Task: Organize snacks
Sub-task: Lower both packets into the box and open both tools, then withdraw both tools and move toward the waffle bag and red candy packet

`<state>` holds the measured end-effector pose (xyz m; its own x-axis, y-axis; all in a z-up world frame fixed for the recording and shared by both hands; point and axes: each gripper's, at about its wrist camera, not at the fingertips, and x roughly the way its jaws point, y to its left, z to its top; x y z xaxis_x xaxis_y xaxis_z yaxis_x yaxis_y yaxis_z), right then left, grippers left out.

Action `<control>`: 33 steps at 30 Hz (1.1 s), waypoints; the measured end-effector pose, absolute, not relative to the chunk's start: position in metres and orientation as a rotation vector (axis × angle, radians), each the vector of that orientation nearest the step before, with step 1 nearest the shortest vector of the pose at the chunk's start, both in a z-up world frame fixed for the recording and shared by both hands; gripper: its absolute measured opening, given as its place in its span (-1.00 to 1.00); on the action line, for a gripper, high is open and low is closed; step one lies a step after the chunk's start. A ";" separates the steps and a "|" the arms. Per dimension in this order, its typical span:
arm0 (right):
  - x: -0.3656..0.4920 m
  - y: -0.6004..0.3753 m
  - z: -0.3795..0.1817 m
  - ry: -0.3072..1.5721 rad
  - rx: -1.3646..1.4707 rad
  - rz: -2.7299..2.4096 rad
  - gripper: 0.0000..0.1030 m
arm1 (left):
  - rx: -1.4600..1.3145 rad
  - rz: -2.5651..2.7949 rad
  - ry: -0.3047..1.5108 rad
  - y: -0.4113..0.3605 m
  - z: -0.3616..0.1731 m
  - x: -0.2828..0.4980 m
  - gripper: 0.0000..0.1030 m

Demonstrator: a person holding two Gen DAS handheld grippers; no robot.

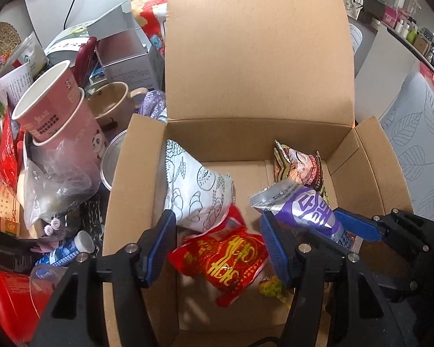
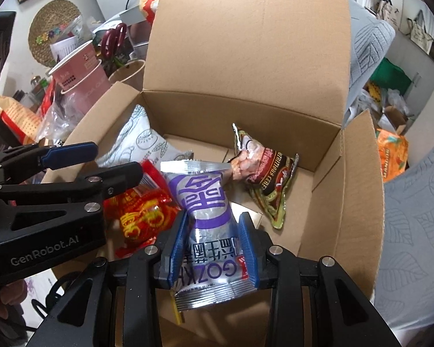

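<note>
Cardboard box | right gripper clamps silver-purple packet above box interior, positioned for deposit | left gripper spread, empty, over red packet inside box

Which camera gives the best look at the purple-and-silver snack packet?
The right wrist view: the purple-and-silver snack packet fills the centre, clamped in the right hand-held gripper, print readable. The left wrist view shows the packet from the side over the cardboard box, part-hidden.
</note>
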<state>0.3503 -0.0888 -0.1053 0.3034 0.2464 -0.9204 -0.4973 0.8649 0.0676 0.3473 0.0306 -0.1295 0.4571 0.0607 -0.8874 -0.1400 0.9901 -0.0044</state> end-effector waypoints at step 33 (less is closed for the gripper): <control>0.261 -0.098 0.046 0.924 -0.218 0.488 -0.06 | -0.071 0.140 0.799 0.015 0.023 0.239 0.17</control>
